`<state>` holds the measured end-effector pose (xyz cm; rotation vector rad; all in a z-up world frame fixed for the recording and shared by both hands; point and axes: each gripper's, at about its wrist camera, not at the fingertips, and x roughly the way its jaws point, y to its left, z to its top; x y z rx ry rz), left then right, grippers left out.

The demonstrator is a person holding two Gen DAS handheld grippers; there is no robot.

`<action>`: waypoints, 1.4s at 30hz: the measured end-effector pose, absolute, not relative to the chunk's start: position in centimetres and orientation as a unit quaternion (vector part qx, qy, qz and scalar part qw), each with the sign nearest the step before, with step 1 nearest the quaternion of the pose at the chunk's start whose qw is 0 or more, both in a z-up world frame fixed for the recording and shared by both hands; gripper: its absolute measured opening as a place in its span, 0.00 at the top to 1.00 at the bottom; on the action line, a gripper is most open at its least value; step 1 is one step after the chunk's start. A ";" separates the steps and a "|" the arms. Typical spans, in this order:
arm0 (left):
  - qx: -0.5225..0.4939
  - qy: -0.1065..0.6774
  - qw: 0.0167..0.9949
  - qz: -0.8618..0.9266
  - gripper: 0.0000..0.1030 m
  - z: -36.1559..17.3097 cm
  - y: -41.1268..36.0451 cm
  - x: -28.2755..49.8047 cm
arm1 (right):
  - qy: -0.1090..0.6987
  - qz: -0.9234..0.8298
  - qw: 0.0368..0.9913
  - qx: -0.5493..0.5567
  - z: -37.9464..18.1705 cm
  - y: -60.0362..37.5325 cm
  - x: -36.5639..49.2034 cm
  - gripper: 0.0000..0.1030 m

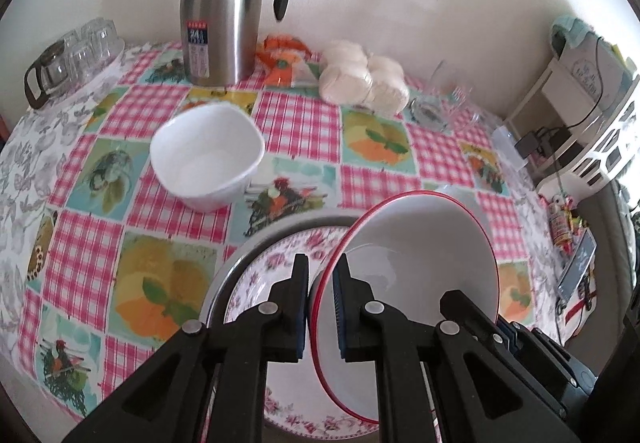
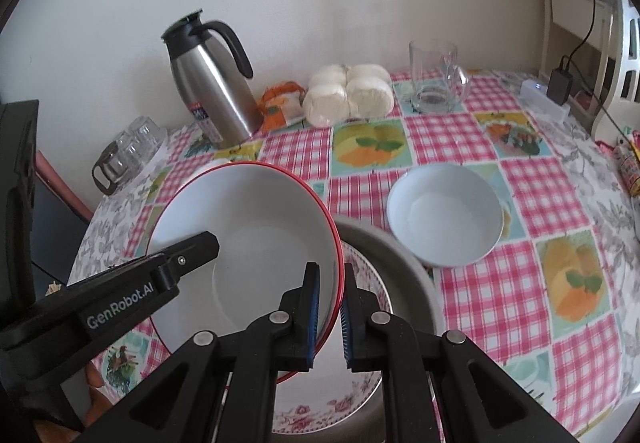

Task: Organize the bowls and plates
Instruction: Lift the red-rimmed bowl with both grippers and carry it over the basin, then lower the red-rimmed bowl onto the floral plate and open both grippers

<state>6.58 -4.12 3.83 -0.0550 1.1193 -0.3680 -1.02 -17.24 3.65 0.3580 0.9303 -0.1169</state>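
Right wrist: both right gripper and left gripper pinch tilted red-rimmed bowl rim above floral plate directly below; uneven release likely drops it.

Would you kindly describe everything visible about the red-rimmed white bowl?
The red-rimmed bowl is glossy white, ceramic-looking, with a thin red line around its lip, and appears empty. It is tilted, held above the floral plate. The right claw pinches one side of its rim and the left claw the opposite side, each with one finger inside and one outside.
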 end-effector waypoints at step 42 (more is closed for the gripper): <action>-0.003 0.592 0.792 -0.147 0.88 -0.7 -4.5 7.7 | 0.504 -0.067 0.843 0.175 0.0 -17.3 0.4 0.86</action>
